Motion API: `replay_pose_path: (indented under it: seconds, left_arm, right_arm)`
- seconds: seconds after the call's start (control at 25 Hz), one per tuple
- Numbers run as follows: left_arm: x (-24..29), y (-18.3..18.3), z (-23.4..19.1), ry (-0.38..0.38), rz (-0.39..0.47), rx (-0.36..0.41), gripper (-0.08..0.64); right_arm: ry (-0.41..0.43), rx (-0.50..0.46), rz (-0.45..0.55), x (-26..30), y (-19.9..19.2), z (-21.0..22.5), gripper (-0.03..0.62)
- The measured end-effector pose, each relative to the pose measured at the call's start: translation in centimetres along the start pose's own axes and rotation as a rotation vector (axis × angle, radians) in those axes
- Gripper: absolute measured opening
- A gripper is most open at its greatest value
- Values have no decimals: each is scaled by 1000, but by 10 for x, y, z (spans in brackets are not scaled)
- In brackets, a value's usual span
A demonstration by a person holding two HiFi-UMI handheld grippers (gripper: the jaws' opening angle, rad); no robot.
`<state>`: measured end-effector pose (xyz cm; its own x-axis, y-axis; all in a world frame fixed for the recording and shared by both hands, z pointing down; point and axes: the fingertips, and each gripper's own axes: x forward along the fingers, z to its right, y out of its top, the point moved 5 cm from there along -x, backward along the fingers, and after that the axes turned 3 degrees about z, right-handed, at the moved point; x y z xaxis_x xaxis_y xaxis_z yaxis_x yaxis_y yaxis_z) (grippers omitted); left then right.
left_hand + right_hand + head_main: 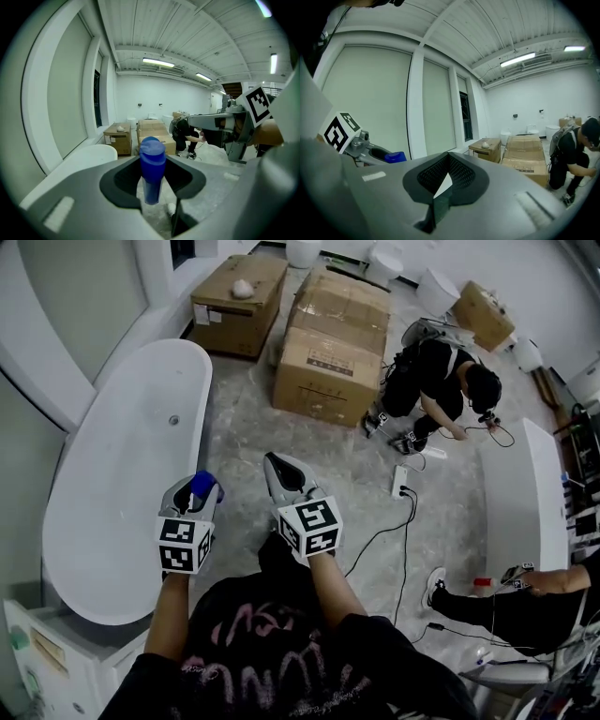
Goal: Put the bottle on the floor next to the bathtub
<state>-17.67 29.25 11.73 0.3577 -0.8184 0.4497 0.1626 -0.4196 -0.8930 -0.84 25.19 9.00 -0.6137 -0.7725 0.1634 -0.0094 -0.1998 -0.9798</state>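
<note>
A blue bottle [151,168] with a blue cap stands upright between the jaws of my left gripper [152,187], which is shut on it. In the head view the bottle [202,486] sticks out of the left gripper [192,507] above the right rim of the white bathtub [112,474]. My right gripper [286,479] hangs beside it over the grey floor [244,427], its jaws closed together with nothing between them. From the right gripper view the bottle's cap [395,157] shows at the left, and the right gripper [447,180] is shut and empty.
Cardboard boxes [330,352] stand on the floor beyond the tub's far end. A person in black [436,381] crouches at the right near a power strip [400,481] with cables. Another white tub [525,498] lies at the right, and a white cabinet [56,662] sits at the bottom left.
</note>
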Motion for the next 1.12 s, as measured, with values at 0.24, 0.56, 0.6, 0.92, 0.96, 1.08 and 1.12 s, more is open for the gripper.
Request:
replay_pose_path:
  seconds: [0.24, 0.56, 0.6, 0.92, 0.96, 1.08, 1.12]
  left_arm:
    - [46, 9, -7, 7, -35, -21, 153]
    - [110, 21, -17, 13, -74, -21, 153]
    - [117, 24, -18, 18, -80, -20, 153]
    - [173, 52, -24, 50, -130, 5, 153]
    - [180, 57, -24, 53, -132, 11, 153]
    - [202, 73, -22, 57, -133, 27, 153]
    - [209, 76, -21, 57, -135, 30, 153]
  right_arm:
    - [3, 28, -29, 33, -5, 44, 14]
    - [31, 75, -53, 84, -19, 96, 14]
    - [38, 82, -56, 90, -21, 102, 14]
    - [70, 121, -64, 135, -16, 164, 14]
    - [74, 123, -63, 139, -14, 171, 14]
    - [82, 126, -61, 149, -9, 196, 14]
    - [84, 126, -61, 151, -7, 203, 14]
